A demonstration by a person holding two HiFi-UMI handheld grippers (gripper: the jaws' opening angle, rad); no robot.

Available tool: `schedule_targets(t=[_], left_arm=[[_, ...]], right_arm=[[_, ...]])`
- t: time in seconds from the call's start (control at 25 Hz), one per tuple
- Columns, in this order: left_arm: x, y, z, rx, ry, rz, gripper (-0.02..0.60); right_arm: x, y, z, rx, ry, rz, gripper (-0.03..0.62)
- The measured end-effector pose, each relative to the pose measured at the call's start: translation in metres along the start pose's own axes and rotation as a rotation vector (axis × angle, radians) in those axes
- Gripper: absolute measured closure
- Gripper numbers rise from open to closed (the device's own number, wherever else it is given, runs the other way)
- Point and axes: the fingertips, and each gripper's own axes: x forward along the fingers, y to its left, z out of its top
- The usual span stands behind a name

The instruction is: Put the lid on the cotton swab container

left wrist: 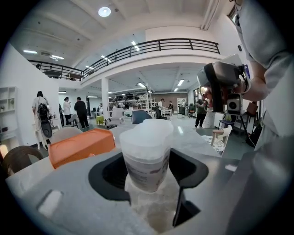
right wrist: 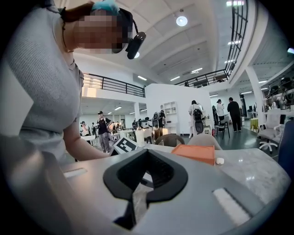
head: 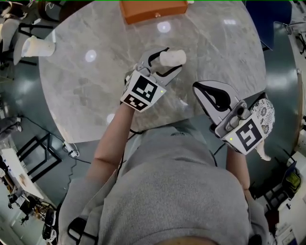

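The cotton swab container (head: 173,56) sits between the jaws of the left gripper (head: 171,61), which are spread wide and pressed against its sides. It is a small pale tub with a printed band, and a frosted lid (left wrist: 146,133) is on top. It is over the middle of the table, though I cannot tell whether its base touches the stone. The right gripper (head: 197,87) is nearer the person, at the table's edge, with its jaws closed together and nothing between them.

The table (head: 95,86) is round, grey veined marble, glossy enough to throw back the ceiling lights as white spots. At its far edge lies a flat orange box (head: 153,9) with a small white thing (right wrist: 220,161) just beside it (too small to make out). A pale object (head: 38,46) lies at the table's left rim. A white chair with a lacy pattern (head: 263,112) stands to the right, on a dark, shiny floor (head: 277,72).

The room is a big open hall with white walls, a balcony with a black railing (left wrist: 151,46) running round above, and rows of ceiling lamps. Several people (left wrist: 41,114) stand about in the background among desks and chairs.
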Motion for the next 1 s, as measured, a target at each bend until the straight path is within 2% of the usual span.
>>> schedule_targets(t=[0.4,0.6,1.0], left_arm=[[0.018,0.009,-0.029,-0.012,0.022,-0.001,0.307],[0.027,0.012,-0.041,-0.014,0.034,0.005,0.308],[0.035,0.008,-0.07,-0.003,0.083,-0.019,0.308]], right_arm=[[-0.002,0.0,-0.005,0.047,-0.006,-0.027,0.594],[-0.003,-0.003,-0.011,0.09,0.023,-0.069,0.594],[-0.007,-0.005,-0.013,0.097,0.009,-0.081,0.594]])
